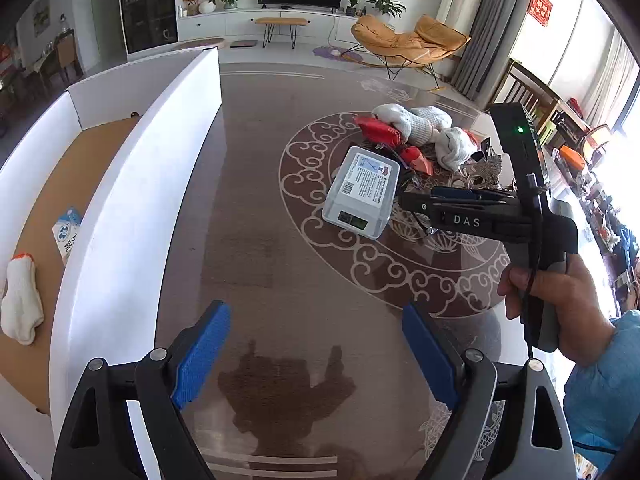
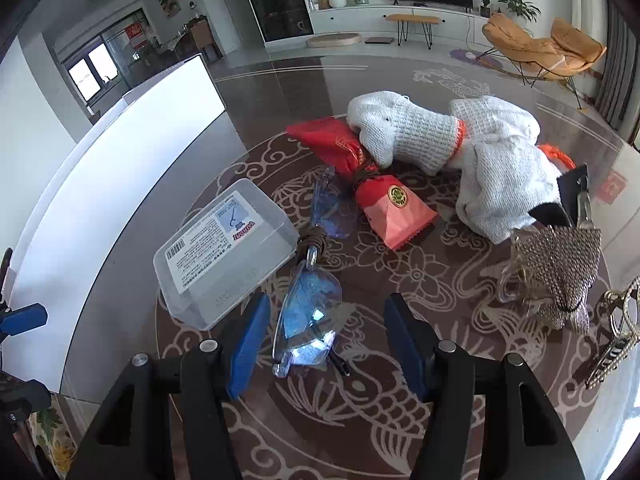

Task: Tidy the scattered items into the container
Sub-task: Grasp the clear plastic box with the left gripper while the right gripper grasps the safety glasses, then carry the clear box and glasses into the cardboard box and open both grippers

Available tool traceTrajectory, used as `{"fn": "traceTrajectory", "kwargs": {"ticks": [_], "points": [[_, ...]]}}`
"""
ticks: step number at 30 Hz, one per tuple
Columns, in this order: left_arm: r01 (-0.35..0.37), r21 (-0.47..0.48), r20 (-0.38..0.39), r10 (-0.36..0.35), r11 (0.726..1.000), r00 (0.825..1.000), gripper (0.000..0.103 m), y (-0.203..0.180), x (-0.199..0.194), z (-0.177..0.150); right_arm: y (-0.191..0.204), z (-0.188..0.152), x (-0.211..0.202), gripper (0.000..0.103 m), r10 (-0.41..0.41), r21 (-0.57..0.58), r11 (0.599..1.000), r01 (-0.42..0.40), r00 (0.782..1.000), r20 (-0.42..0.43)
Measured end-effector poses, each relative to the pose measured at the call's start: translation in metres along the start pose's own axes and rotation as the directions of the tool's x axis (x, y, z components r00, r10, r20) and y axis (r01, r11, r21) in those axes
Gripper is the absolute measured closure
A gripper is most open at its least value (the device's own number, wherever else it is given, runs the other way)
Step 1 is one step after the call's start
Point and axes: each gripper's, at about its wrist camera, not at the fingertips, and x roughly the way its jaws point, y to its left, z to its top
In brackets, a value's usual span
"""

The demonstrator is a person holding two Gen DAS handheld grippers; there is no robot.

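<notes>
The white-walled container [image 1: 132, 184] stands at the left, its brown floor holding a white glove [image 1: 20, 304] and a small blue-and-white carton [image 1: 68, 232]. My left gripper [image 1: 314, 312] hangs open and empty over bare table beside that wall. My right gripper [image 2: 328, 302] is open over the scattered pile, with clear blue-tinted glasses [image 2: 308, 312] lying between its fingers, untouched by the pads. A clear lidded plastic box [image 2: 228, 252] sits just left of it. Beyond lie two red packets [image 2: 396, 208], white knitted gloves [image 2: 508, 184] and a rhinestone clip [image 2: 560, 268].
The patterned brown glass table [image 1: 280, 260] carries everything. A hand [image 1: 560, 304] in a blue sleeve holds the right gripper at the right. A gold chain piece [image 2: 616, 320] lies near the right edge. Beyond the table are a TV, bench and orange lounge chair.
</notes>
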Motion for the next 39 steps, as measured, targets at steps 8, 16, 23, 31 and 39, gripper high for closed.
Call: {"fn": "traceTrajectory", "kwargs": {"ticks": [8,16,23,31,39], "points": [[0.029,0.037,-0.048,-0.027,0.999,0.998,0.015,-0.005,0.025,0.009,0.014,-0.008,0.005,0.077,-0.048,-0.127,0.991,0.046,0.999,-0.013],[0.082,0.162,-0.099,-0.066,0.983,0.993,0.015,-0.045,0.089,0.073,-0.020,-0.093,-0.061,0.076,-0.072,-0.012,0.997,0.072,0.997,-0.009],[0.057,0.186,-0.138,-0.032,0.981,0.990,0.018,-0.061,0.131,0.104,-0.039,-0.146,-0.101,0.076,-0.077,0.068,0.995,0.076,0.997,0.017],[0.108,0.109,-0.126,-0.094,0.988,0.988,0.040,-0.058,0.102,0.079,-0.051,-0.164,-0.123,0.076,-0.042,0.178,0.984,0.030,0.997,0.065],[0.164,0.114,-0.135,-0.148,0.980,0.980,0.040,-0.078,0.042,-0.019,-0.026,-0.166,-0.135,0.076,0.024,0.177,0.983,-0.038,0.996,0.081]]}}
